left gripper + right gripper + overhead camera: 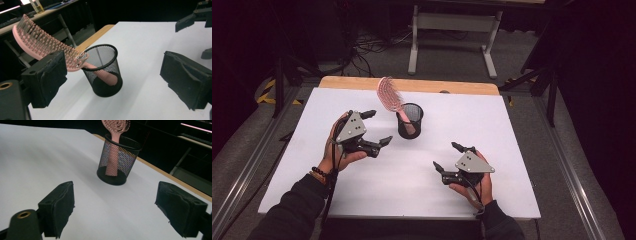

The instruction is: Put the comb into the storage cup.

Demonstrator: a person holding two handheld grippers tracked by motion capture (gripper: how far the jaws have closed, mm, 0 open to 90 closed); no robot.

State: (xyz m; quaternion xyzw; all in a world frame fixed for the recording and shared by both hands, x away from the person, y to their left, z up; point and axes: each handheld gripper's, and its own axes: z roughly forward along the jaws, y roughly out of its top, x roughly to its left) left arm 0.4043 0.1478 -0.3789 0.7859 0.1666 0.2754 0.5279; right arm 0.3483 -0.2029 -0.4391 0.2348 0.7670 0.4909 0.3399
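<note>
- Left hand-held gripper (373,127): held above the white tabletop (462,125) at the left side of the high view, just to the left of the mesh cup (410,120). Its jaws are spread wide and pinch nothing; both pads face the cup, which stands apart from them in the left gripper view.
- Left hand (337,150): wraps the gripper body from below; a beaded bracelet (318,172) sits on the wrist and a dark sleeve (292,212) covers the forearm.
- Pink hairbrush (390,95): stands handle-down inside the black mesh cup. Its bristled head rises above the rim and leans toward the far left of the tabletop. In the left gripper view the handle (106,76) shows through the mesh, resting against the cup floor.
- Mesh cup: upright on the tabletop, near its centre and toward the far edge, between the two grippers but closer to the left one.
- Right hand-held gripper (447,156): held low over the tabletop at the near right, well apart from the cup. Its jaws are spread and empty.
</note>
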